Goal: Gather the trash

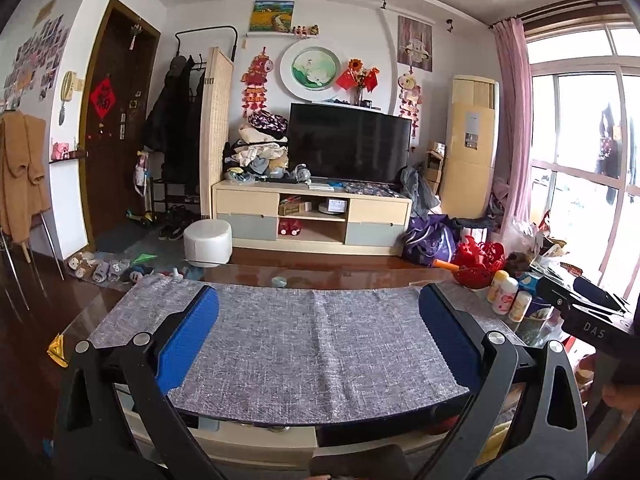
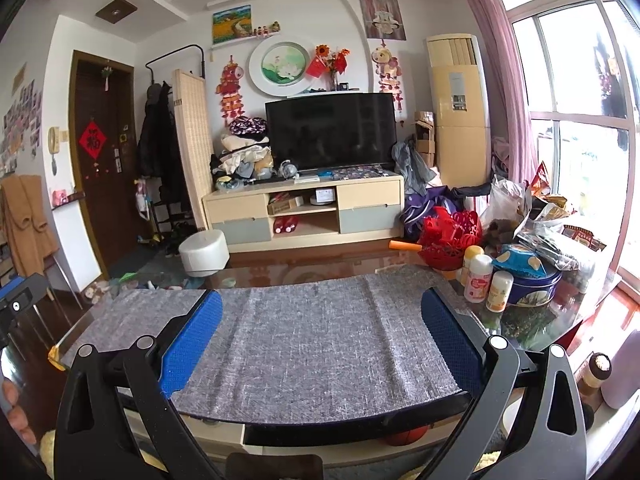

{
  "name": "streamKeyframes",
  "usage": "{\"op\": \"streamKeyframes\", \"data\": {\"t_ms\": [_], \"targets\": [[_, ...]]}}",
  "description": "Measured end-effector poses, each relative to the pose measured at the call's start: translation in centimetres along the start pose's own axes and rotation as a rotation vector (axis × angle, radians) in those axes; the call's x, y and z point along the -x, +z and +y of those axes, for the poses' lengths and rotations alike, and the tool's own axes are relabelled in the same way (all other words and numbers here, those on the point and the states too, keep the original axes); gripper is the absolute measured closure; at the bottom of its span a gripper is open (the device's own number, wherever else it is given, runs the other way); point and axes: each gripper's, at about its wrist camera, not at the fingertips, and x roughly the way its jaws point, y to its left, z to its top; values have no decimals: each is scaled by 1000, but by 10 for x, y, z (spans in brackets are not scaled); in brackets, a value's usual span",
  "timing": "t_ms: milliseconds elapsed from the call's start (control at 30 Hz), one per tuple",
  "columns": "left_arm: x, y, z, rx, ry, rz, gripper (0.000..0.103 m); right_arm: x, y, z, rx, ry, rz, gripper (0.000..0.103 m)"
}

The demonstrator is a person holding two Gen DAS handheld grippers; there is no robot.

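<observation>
Right tool (image 2: 320, 320) open, empty, above grey mat (image 2: 316, 344).

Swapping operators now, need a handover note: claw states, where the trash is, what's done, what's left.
Left claw: open, empty, held above the grey woven table mat.
Right claw: open, empty, over the same mat.
Trash: nothing picked up. Likely candidates are the crumpled plastic bags and snack wrappers heaped at the table's right end, behind the round blue biscuit tin and the white bottles with yellow caps. A small pale round lid lies on the glass tabletop beyond the mat.
No bin is visible in either view.
Done: nothing visible. Left: the whole job, probably starting at the right-end heap.
</observation>
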Motion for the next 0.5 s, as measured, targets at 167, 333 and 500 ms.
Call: {"op": "streamKeyframes", "data": {"t_ms": [167,333,500], "targets": [[0,-1,-1,-6,4,-3,8,-2,-2,-2,2,3,5,3],[-3,-3,-3,-5,7,12,8,-2,-2,-2,0,0,4,3],[-7,-4,-2,-8,10,18,8,-6,-2,-5,0,-7,10,3]]}}
